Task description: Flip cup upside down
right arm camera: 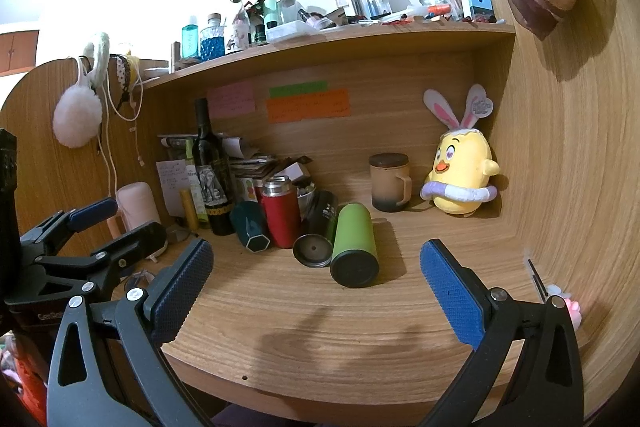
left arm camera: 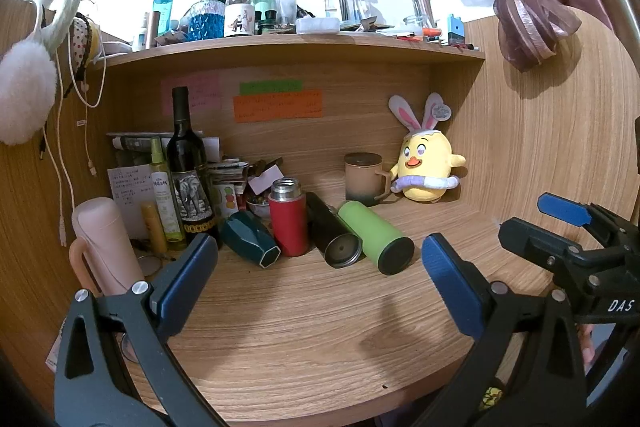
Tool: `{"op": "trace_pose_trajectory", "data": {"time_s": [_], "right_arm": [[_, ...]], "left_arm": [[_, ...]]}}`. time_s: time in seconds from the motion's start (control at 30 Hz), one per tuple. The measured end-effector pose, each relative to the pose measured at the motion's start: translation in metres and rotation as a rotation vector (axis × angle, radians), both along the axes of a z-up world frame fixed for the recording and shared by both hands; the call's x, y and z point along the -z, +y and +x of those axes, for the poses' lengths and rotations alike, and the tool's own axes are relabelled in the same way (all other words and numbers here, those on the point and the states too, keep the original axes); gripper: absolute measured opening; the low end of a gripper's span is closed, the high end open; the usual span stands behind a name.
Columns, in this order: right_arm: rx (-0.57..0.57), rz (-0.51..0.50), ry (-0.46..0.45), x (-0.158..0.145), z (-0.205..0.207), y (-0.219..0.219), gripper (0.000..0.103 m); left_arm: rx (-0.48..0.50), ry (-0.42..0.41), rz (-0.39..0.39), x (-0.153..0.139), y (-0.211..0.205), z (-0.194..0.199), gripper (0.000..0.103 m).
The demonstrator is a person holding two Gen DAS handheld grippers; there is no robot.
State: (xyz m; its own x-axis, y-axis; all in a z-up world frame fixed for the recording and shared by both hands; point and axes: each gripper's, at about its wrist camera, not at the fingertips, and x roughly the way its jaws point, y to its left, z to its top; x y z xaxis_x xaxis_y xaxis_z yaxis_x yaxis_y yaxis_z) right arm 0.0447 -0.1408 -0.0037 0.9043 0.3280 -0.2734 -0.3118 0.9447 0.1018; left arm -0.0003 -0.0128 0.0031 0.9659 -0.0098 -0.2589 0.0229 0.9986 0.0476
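A red cup (left arm camera: 288,219) (right arm camera: 281,213) with a silver rim stands upright, mouth up, on the wooden desk (left arm camera: 304,323). Beside it lie a green flask (left arm camera: 376,237) (right arm camera: 354,247), a black flask (left arm camera: 334,235) (right arm camera: 318,231) and a teal cup (left arm camera: 250,239) (right arm camera: 251,227), all on their sides. My left gripper (left arm camera: 316,279) is open and empty, short of the cups. My right gripper (right arm camera: 316,287) is open and empty too; it also shows at the right edge of the left wrist view (left arm camera: 568,223).
A lidded tan mug (left arm camera: 366,179) and a yellow chick plush (left arm camera: 426,163) stand at the back right. A wine bottle (left arm camera: 188,167), a pink bottle (left arm camera: 104,247) and papers crowd the back left. A cluttered shelf (left arm camera: 296,43) hangs above.
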Motion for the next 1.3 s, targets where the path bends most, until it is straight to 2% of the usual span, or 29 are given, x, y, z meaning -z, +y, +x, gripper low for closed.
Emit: {"op": "trace_pose_trajectory", "data": {"time_s": [0.57,0.8,1.07,1.3], "right_arm": [[0.003,0.003,-0.003,0.001,0.001,-0.001,0.103],[0.01,0.0,0.007,0.003,0.015,-0.007,0.103],[0.051,0.019,0.042,0.019,0.043,-0.028,0.103],[0.117,0.031,0.11,0.042,0.073,-0.059,0.103]], "left_arm": [[0.003,0.002,-0.001,0.0,0.001,-0.001,0.103],[0.01,0.023,-0.007,-0.002,0.001,0.008,0.103],[0.076,0.13,-0.021,0.004,-0.008,0.067,0.103],[0.124,0.291,-0.024,0.027,-0.037,0.152,0.103]]}}
